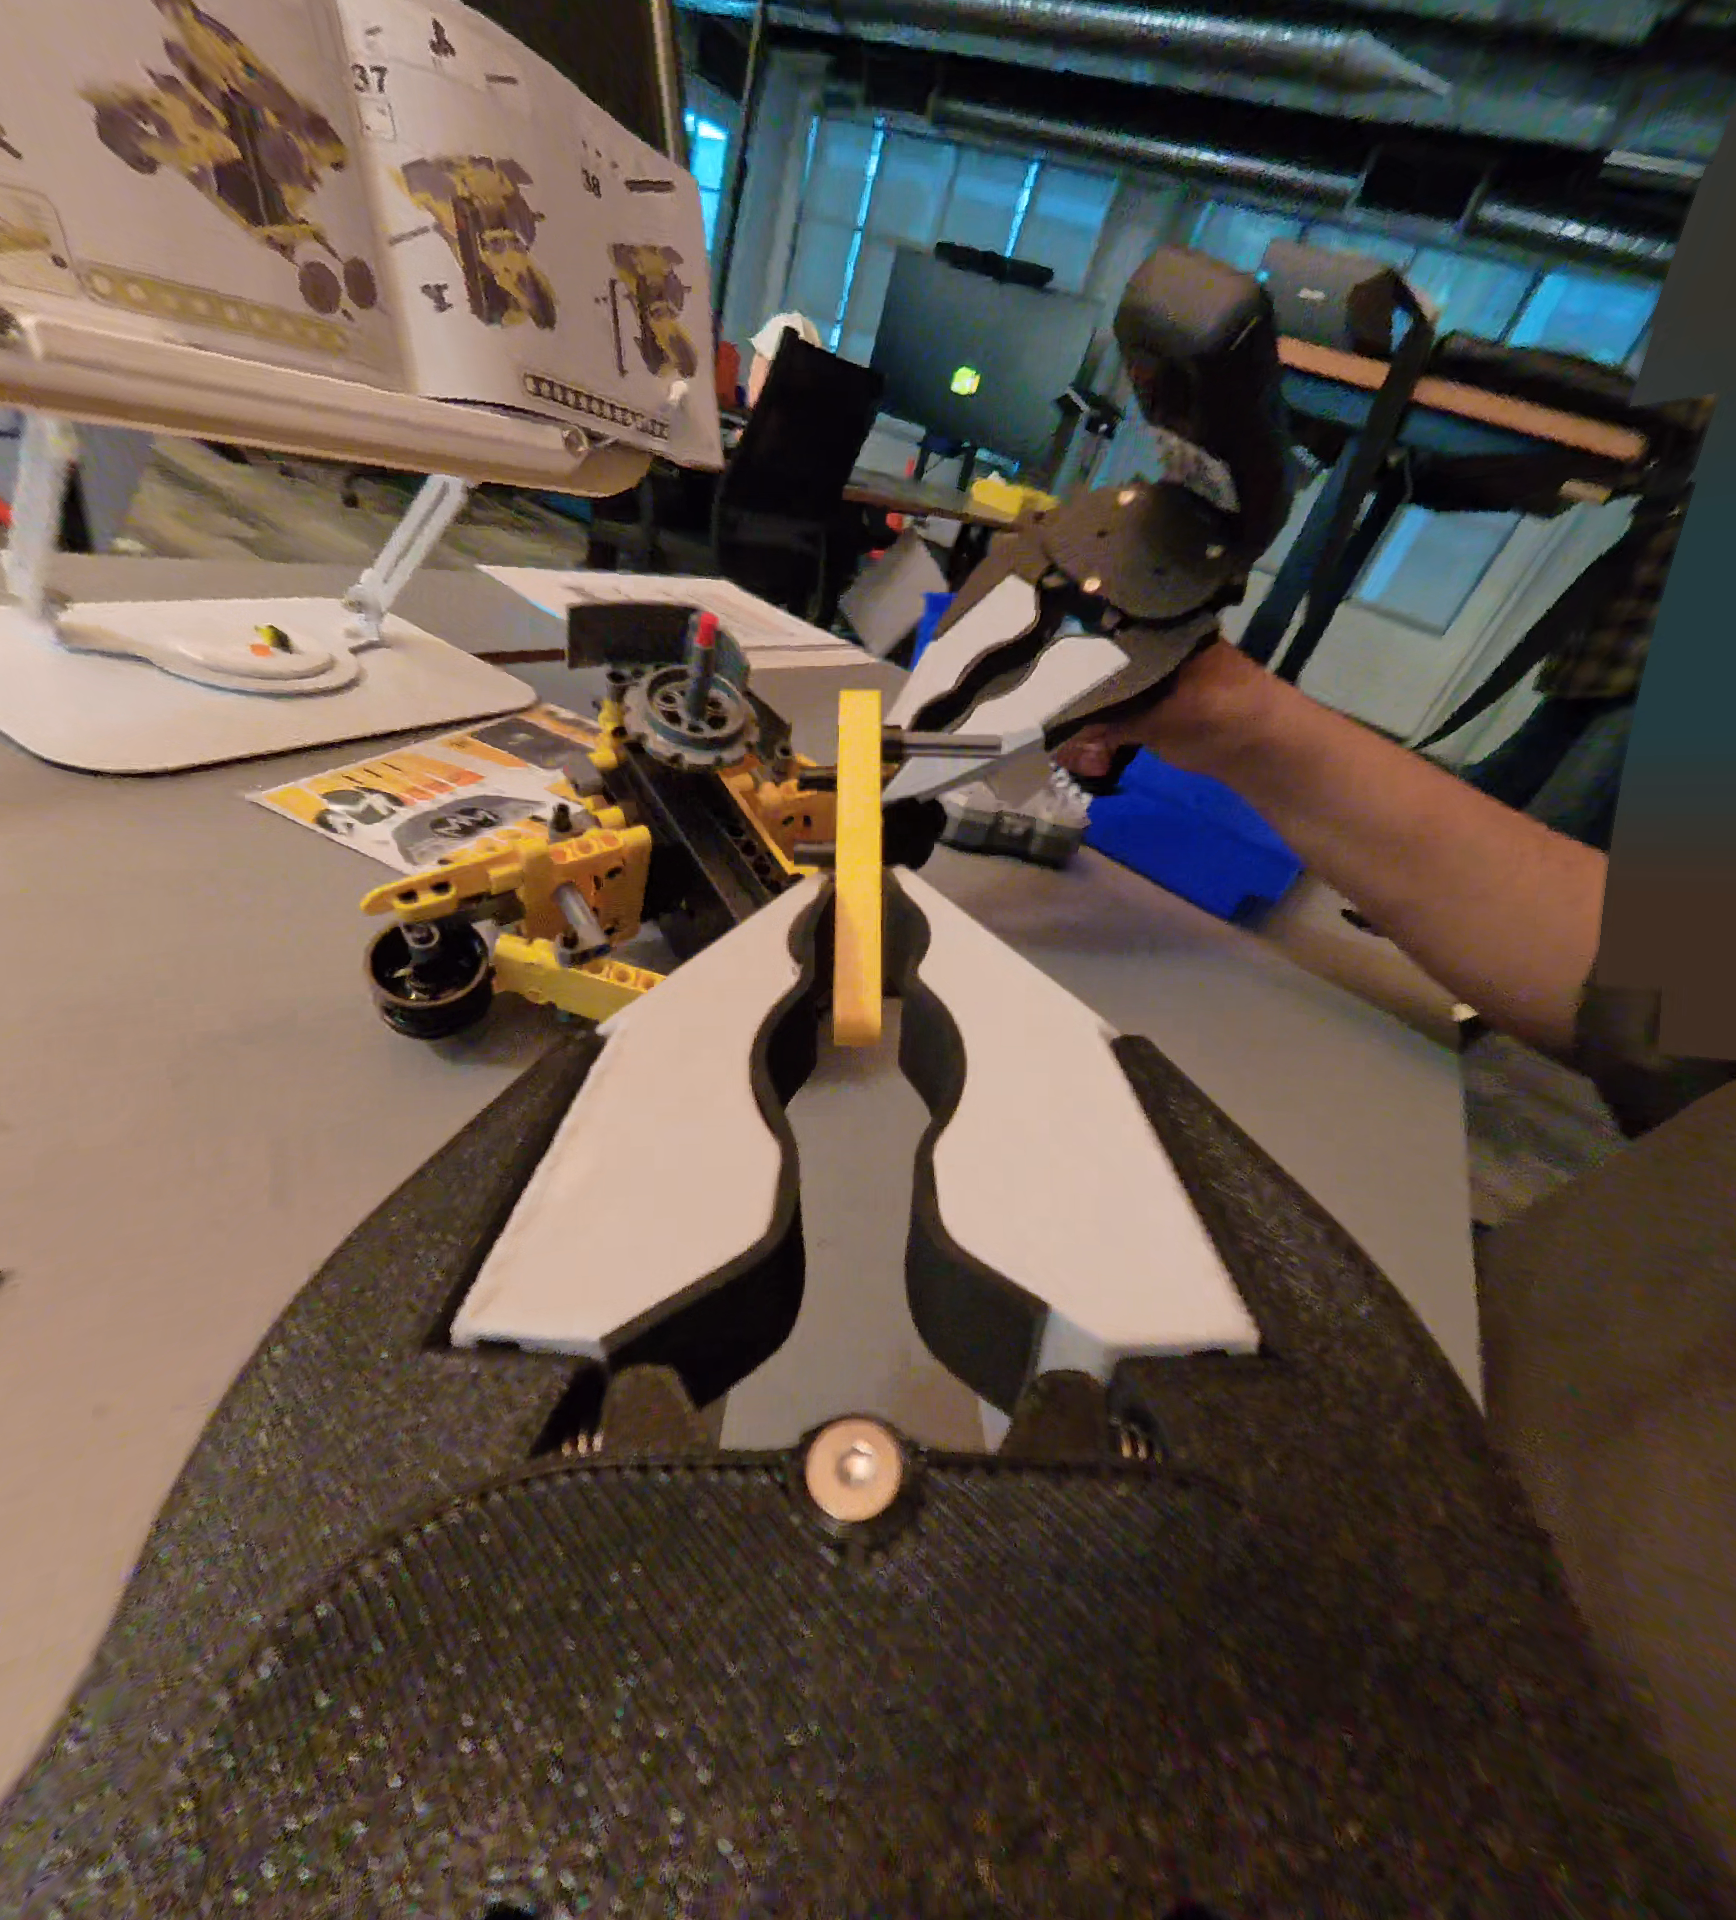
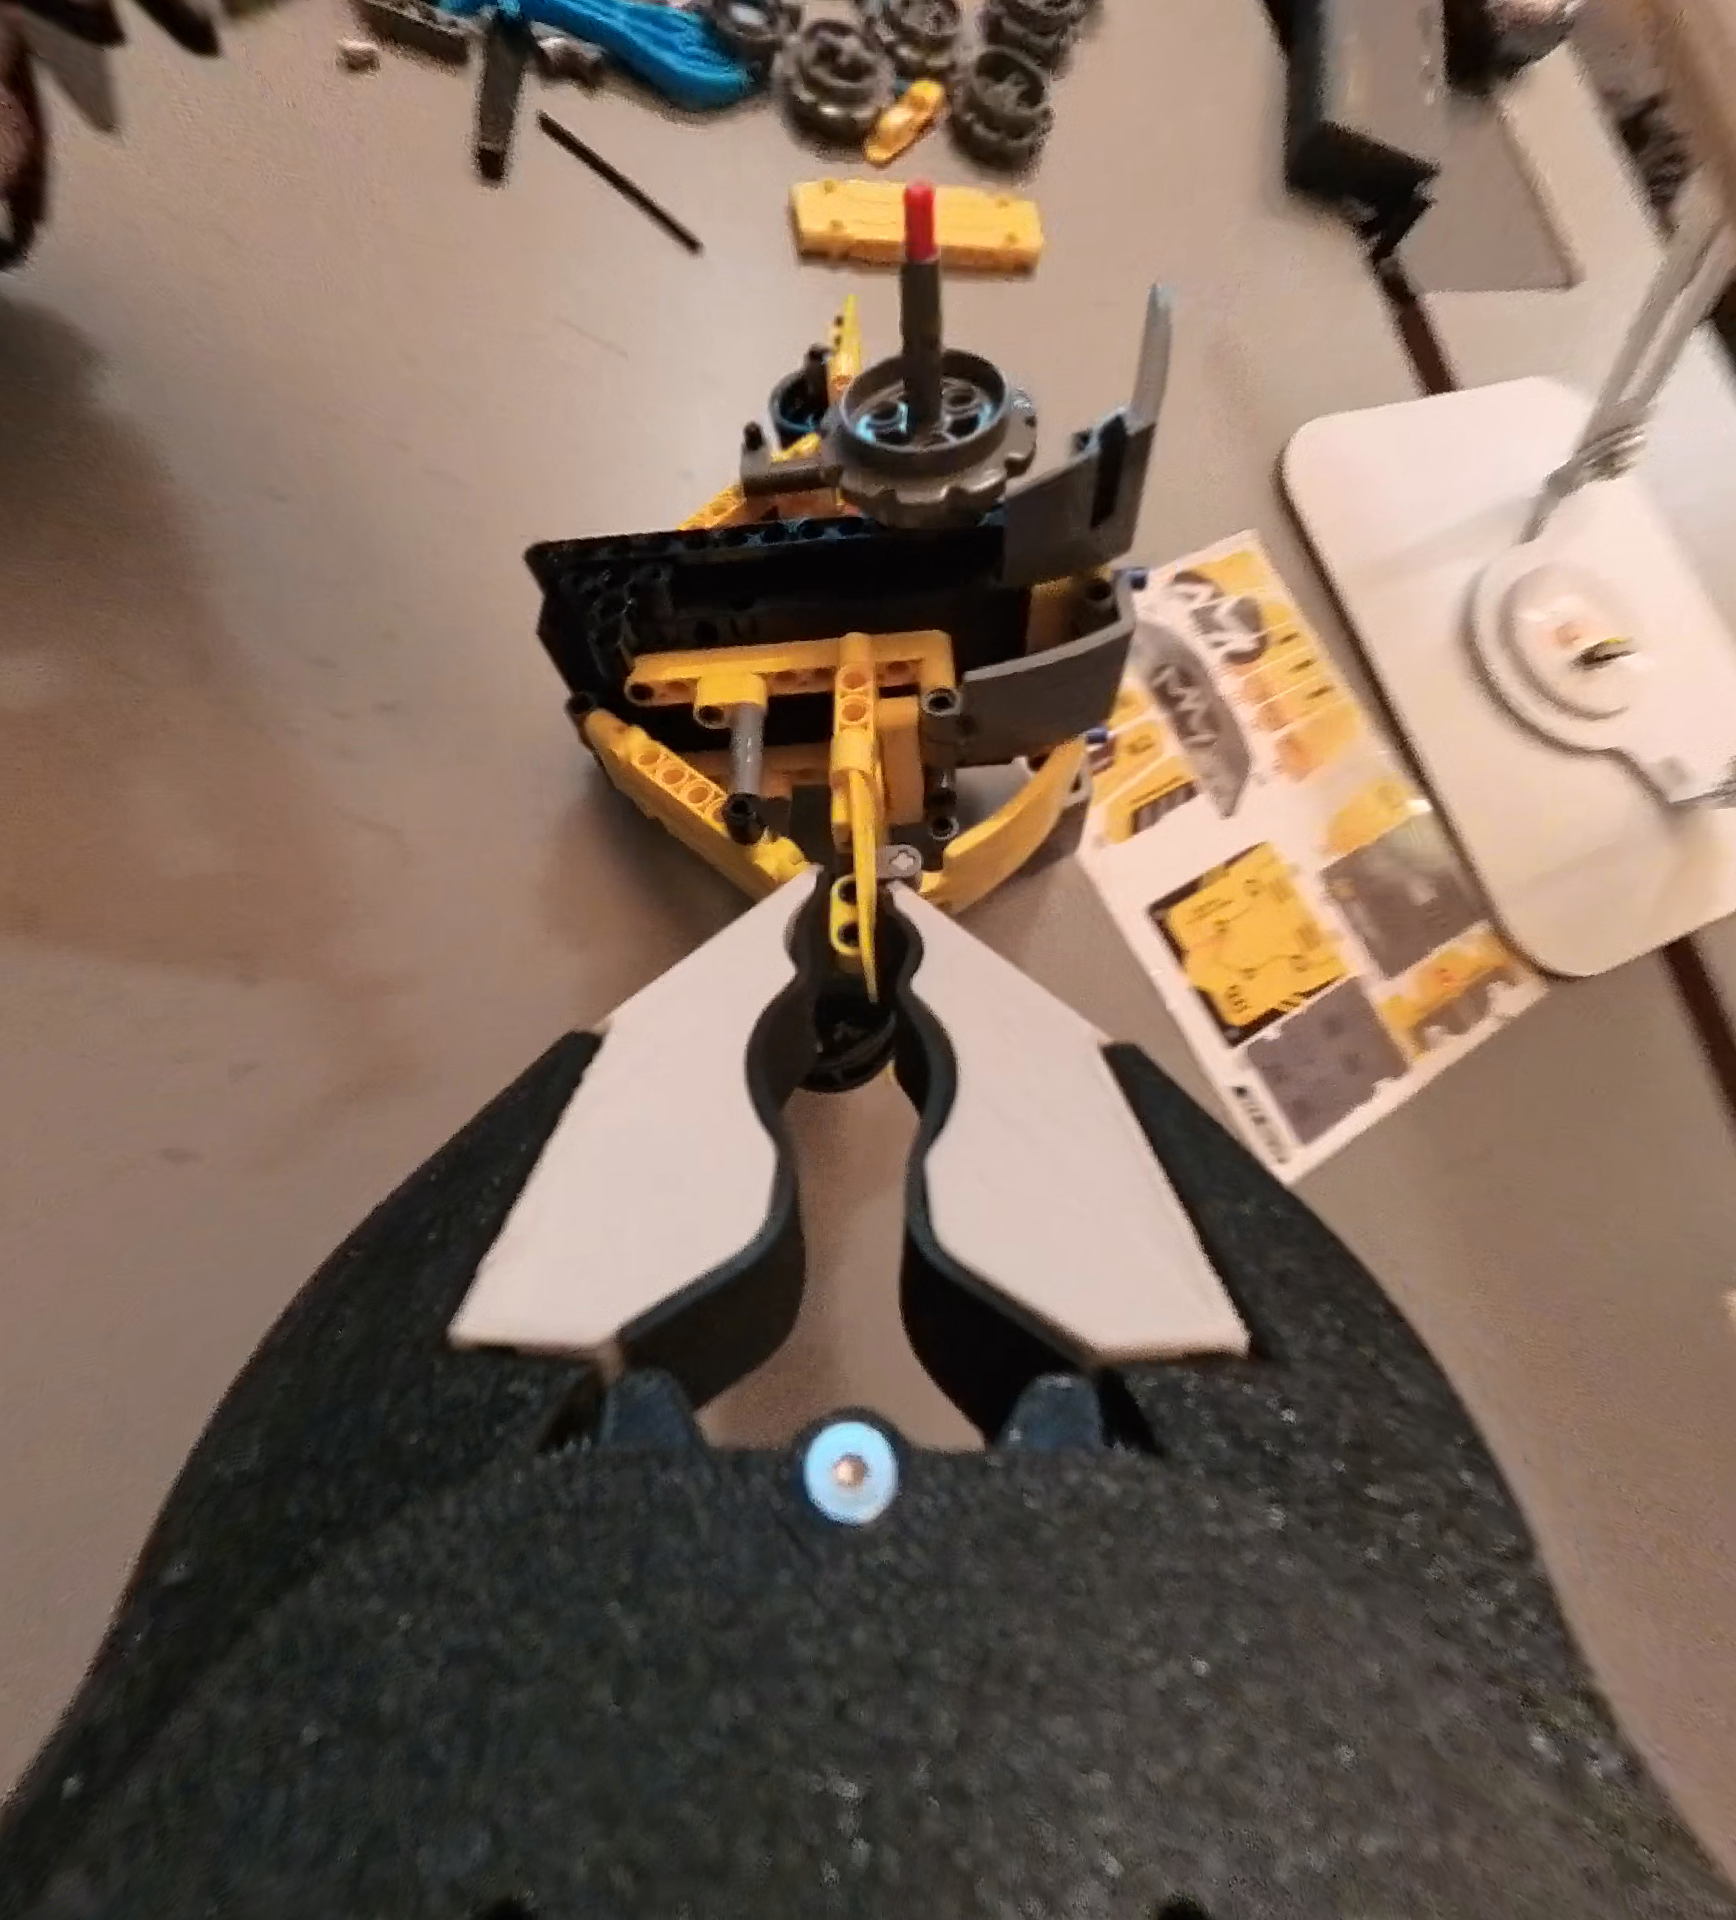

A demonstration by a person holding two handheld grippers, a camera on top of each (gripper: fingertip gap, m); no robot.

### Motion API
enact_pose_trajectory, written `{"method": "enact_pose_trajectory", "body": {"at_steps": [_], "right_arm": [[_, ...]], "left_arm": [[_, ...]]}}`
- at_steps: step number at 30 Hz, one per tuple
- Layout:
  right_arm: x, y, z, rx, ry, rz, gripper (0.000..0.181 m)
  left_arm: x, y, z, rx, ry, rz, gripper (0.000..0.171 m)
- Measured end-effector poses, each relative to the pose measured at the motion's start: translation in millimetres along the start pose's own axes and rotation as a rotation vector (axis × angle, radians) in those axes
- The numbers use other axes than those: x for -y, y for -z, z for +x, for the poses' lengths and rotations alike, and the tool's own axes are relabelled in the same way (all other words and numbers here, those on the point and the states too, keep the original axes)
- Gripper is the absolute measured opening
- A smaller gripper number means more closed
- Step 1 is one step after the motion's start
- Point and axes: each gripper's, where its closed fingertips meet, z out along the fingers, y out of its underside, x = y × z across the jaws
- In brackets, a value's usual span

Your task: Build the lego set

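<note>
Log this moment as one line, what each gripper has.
left gripper: shut on yellow beam | right gripper: shut on dark pin at beam | yellow-black brick model on grey table

From my remote seat, open grey tabletop [image 2: 220, 644] lies to the left of the yellow-and-black brick model [image 2: 822, 644], wide enough for a gripper to pass. To its right the way is hemmed: a sticker sheet [image 2: 1290, 883] lies just beside the model, with the white base [image 2: 1446, 665] of a book stand beyond it. Behind the model, loose wheels [image 2: 905, 73], a black rod [image 2: 620, 182] and a yellow plate [image 2: 911, 229] clutter the far edge. The stand's tray [image 1: 251, 384] overhangs the table.
</note>
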Motion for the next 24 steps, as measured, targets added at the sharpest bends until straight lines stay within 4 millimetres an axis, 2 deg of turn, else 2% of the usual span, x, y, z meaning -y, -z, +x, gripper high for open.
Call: {"method": "enact_pose_trajectory", "body": {"at_steps": [4,9,13,15,18,21,24], "right_arm": [[-11.6,13.9,-10.9,0.110,-0.067,0.080,0.007],[-20.9,19.8,-7.6,0.110,-0.110,0.132,0.009],[-17.2,27.7,-2.8,0.027,-0.087,0.172,0.024],[-12.7,38.8,1.8,-0.028,-0.107,0.212,0.037],[-1.7,60.8,1.9,-0.114,-0.119,0.306,0.043],[12.7,77.8,-15.9,-0.201,-0.024,0.366,0.040],[37.3,87.5,-48.1,-0.275,0.151,0.425,0.024]], "left_arm": [[-3.5,-1.7,10.0,-0.091,0.067,-0.007,0.005],[-6.2,-10.7,16.7,-0.140,0.103,-0.044,0.005],[-10.2,-18.4,20.5,-0.148,0.110,-0.080,0.005],[-14.6,-21.5,22.1,-0.146,0.112,-0.105,0.005],[-23.4,-27.4,27.8,-0.162,0.123,-0.157,0.005],[-31.2,-34.7,35.1,-0.181,0.139,-0.231,0.005],[-33.4,-43.1,41.5,-0.187,0.171,-0.293,0.006]]}}
